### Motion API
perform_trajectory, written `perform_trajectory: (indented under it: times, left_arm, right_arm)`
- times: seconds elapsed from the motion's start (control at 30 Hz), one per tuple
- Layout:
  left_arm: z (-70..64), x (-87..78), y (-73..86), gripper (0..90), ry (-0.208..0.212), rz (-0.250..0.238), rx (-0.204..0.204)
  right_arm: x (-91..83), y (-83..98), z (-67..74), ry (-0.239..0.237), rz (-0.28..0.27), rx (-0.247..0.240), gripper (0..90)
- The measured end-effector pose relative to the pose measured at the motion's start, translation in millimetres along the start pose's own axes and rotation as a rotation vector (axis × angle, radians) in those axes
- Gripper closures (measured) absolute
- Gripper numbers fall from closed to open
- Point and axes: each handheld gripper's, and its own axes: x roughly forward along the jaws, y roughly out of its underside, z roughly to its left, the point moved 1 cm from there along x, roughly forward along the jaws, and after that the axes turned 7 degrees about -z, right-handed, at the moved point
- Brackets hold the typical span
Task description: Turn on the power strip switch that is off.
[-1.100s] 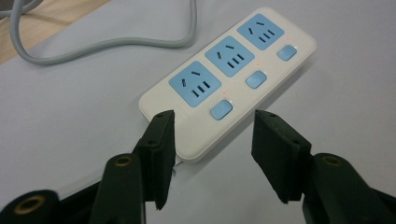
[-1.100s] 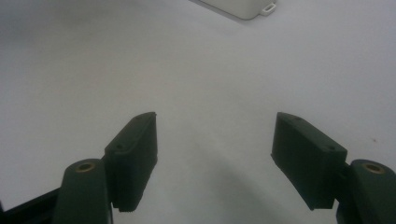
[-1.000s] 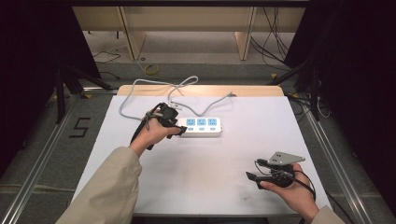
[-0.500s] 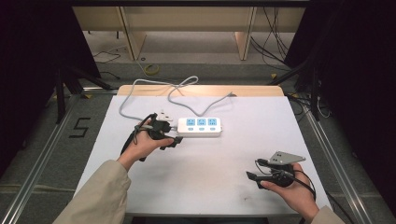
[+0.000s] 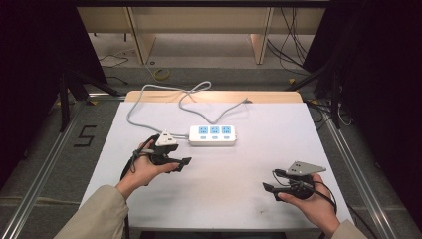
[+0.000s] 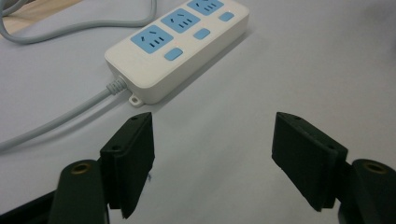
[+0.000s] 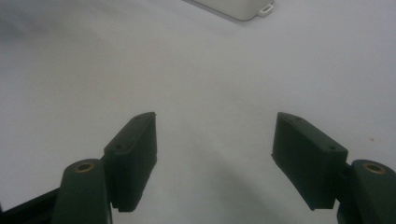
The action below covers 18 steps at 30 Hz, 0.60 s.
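Your left gripper (image 6: 212, 158) has just been opening its jaws, which stand wide with nothing but bare table (image 6: 289, 60) between them. The white power strip (image 6: 180, 44) lies just beyond the left-hand finger (image 6: 130, 158), cord end nearest. Your right gripper (image 7: 215, 158) is also spread and empty, the strip's far end (image 7: 238, 7) well ahead. To grip, straddle the strip's body squarely before closing, clear of the cord (image 6: 60, 121).
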Motion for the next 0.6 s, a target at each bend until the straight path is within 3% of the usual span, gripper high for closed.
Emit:
perform_trajectory:
  times: [0.17, 0.6]
  left_arm:
    - [-4.5, -7.2, 11.2, 26.4, 0.036, -0.033, -0.017]
    - [-8.7, -31.9, 44.6, 23.2, -0.017, 0.002, 0.017]
  right_arm:
    - [-0.2, 0.1, -0.2, -0.004, -0.003, 0.001, 31.0]
    - [-0.7, -0.8, -0.1, -0.013, -0.013, 0.006, 30.0]
